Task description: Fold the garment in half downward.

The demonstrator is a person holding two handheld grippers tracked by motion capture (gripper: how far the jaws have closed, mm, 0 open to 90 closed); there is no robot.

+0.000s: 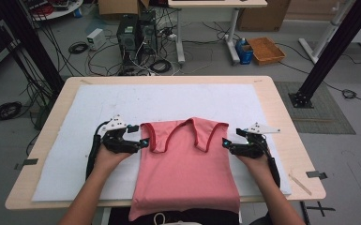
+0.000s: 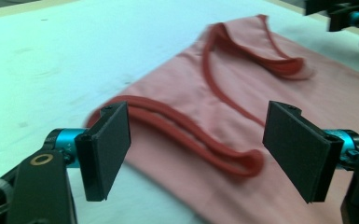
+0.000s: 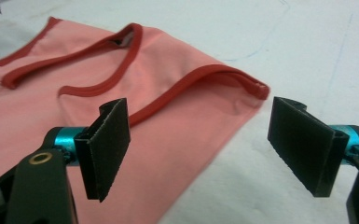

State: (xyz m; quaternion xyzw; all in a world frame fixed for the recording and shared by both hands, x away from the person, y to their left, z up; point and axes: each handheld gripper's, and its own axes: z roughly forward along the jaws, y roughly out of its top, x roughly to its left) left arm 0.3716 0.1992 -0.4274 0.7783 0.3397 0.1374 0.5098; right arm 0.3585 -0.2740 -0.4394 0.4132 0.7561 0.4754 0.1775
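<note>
Flanking claws: the left claw (image 1: 143, 142) and right claw (image 1: 226, 143) sit low at either side of a pink top (image 1: 185, 168), level with its armholes.
Left claw: jaws spread wide, pinching nothing; in the left gripper view (image 2: 196, 154) they straddle the top's edge and its dark red armhole trim (image 2: 191, 135).
Right claw: jaws spread wide too, empty; in the right gripper view (image 3: 198, 151) one jaw hangs over the pink cloth (image 3: 121, 93), the other over the white mat (image 3: 284, 56).
Top: lies flat, straps (image 1: 206, 133) away from the person, hem hanging over the near desk edge.
Mat: white sheet (image 1: 122, 103) covering most of the desk (image 1: 281, 108).
Hands: each grips its claw from behind, forearms entering from the near edge.
Beyond the desk: cables and computer towers (image 1: 136, 33) on the floor.
</note>
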